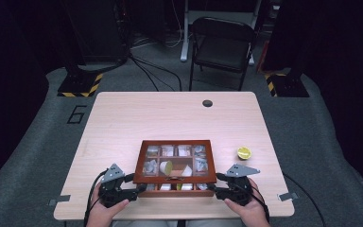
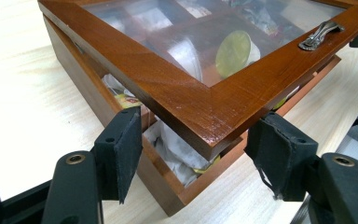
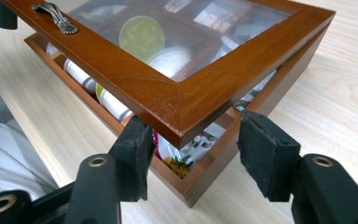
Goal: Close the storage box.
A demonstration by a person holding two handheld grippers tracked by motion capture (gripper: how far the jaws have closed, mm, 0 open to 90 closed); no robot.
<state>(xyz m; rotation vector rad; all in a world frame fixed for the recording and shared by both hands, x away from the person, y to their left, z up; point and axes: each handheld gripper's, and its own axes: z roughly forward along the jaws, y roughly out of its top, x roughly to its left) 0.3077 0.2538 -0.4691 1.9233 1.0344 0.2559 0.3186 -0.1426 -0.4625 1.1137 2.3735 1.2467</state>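
Two open tools, left tool (image 1: 139, 189) and right tool (image 1: 213, 188), straddle the front corners of the brown wooden glass-lidded box (image 1: 177, 166) near the surface's front edge, its lid ajar; next, probably pinch and lift both together.

The right gripper (image 3: 191, 156) has its jaws spread either side of the raised near corner of a wooden box's glass lid (image 3: 182, 100). A metal handle (image 3: 56, 17) sits at eleven o'clock. Packets (image 3: 186, 149) fill the box (image 3: 205, 175) on the pale worktop (image 3: 335, 93).
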